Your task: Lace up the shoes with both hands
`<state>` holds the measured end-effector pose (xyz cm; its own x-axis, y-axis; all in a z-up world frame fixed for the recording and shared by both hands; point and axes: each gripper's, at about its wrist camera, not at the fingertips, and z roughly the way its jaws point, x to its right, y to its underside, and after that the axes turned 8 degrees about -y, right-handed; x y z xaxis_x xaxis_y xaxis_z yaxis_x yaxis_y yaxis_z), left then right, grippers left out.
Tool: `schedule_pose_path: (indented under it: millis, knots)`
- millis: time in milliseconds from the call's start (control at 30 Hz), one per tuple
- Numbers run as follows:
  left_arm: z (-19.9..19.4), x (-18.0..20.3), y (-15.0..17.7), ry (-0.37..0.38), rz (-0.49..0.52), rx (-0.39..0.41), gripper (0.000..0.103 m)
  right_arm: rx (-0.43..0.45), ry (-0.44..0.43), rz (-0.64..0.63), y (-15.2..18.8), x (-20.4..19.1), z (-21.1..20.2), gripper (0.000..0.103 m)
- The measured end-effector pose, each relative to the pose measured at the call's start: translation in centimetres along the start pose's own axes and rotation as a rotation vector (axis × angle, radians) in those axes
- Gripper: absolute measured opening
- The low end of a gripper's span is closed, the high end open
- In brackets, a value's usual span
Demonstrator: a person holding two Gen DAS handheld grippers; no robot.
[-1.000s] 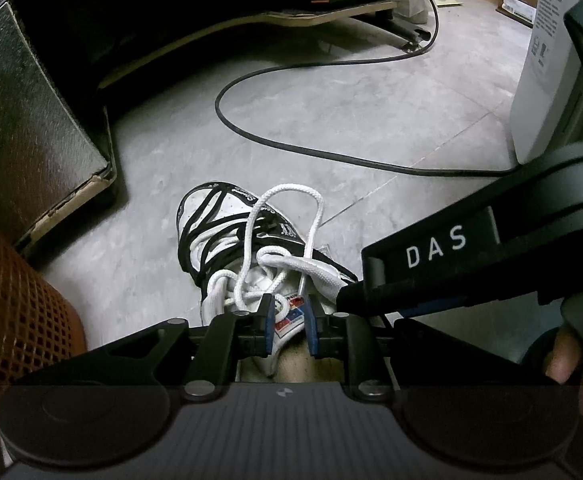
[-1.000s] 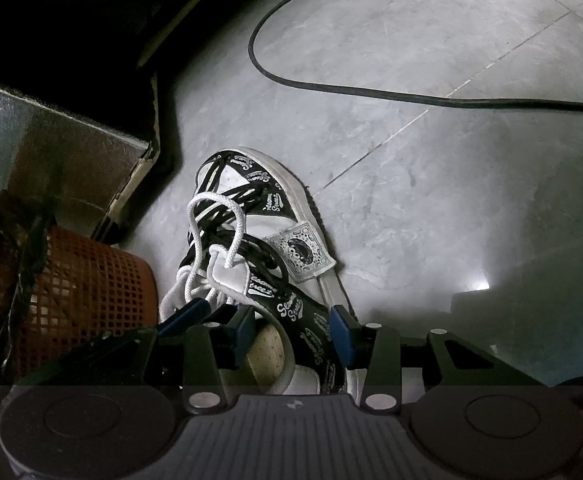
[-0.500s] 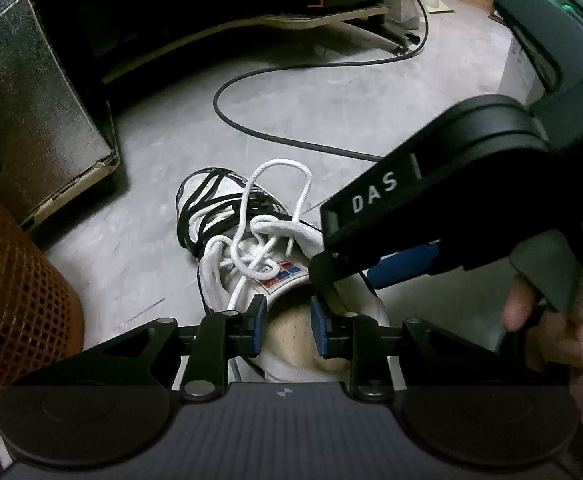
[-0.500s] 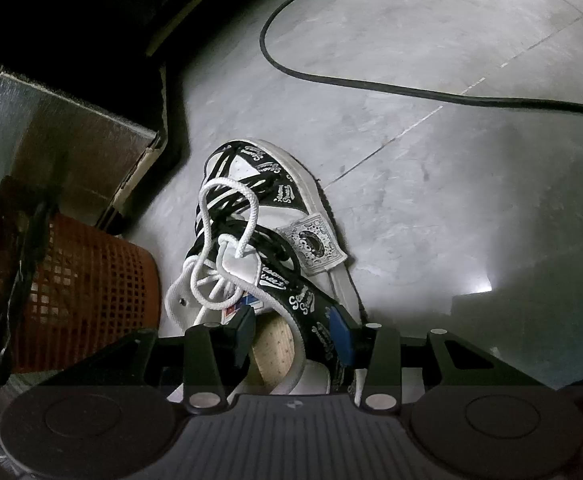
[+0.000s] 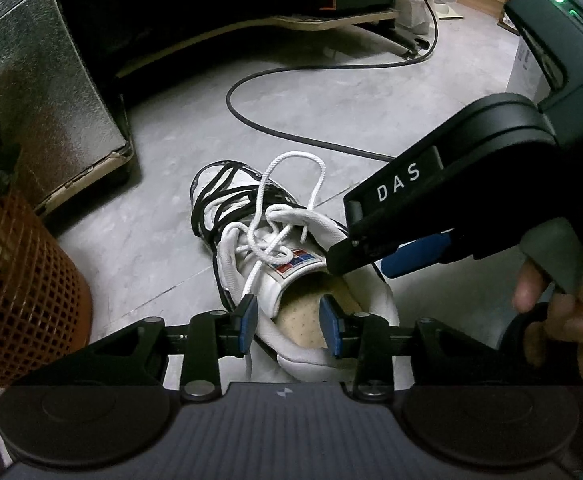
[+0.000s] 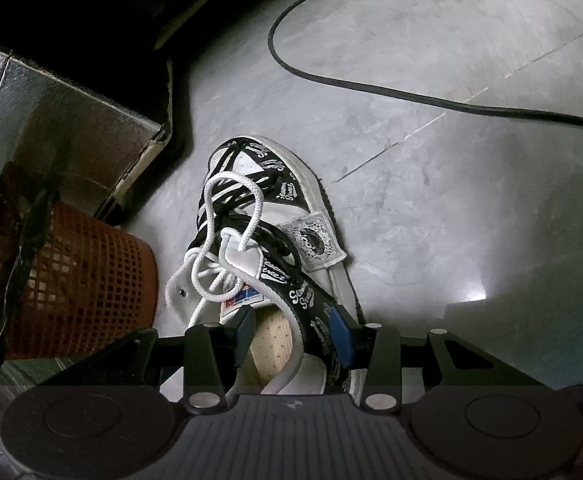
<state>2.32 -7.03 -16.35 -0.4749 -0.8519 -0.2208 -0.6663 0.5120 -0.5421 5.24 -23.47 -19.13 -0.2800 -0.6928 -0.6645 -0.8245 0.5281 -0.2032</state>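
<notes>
Now we've got the shoe [image 5: 291, 276] on the grey floor [image 5: 331, 112], white lace [image 6: 227, 240] loosely knotted over the tongue. Our left gripper [image 5: 287, 326] has just been spreading its jaws; they straddle the collar without pressing, likely letting go to re-grab. Our right gripper [image 6: 293, 334] stands wide around the black side strap, probably steadying; whether it pinches, we cannot tell. An orange basket [image 6: 87, 288] crowds one side, a black cable [image 6: 411, 92] lies beyond.
</notes>
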Motion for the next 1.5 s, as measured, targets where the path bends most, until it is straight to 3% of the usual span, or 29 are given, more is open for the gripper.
schedule_pose_path:
  millis: [667, 1133, 1233, 1367, 1500]
  knots:
    - [0.5, 0.2, -0.6, -0.003, -0.005, 0.007, 0.039, 0.005, 0.002, 0.000, 0.1, 0.2, -0.1, 0.045]
    - [2.1, 0.9, -1.9, 0.009, 0.030, 0.044, 0.038, 0.139, -0.058, 0.004, -1.1, 0.0, -2.0, 0.045]
    - [2.8, 1.2, -2.3, 0.019, 0.053, 0.041, 0.031, 0.133, -0.053, 0.011, -1.1, 0.2, -1.8, 0.045]
    - [3.3, 1.9, -2.8, -0.002, 0.106, 0.040, 0.028, 0.130, -0.050, 0.010, -1.0, 0.3, -1.6, 0.045]
    - [3.7, 2.9, -3.1, -0.034, 0.201, 0.043, 0.020, 0.134, -0.053, 0.014, -1.1, 0.3, -1.6, 0.045]
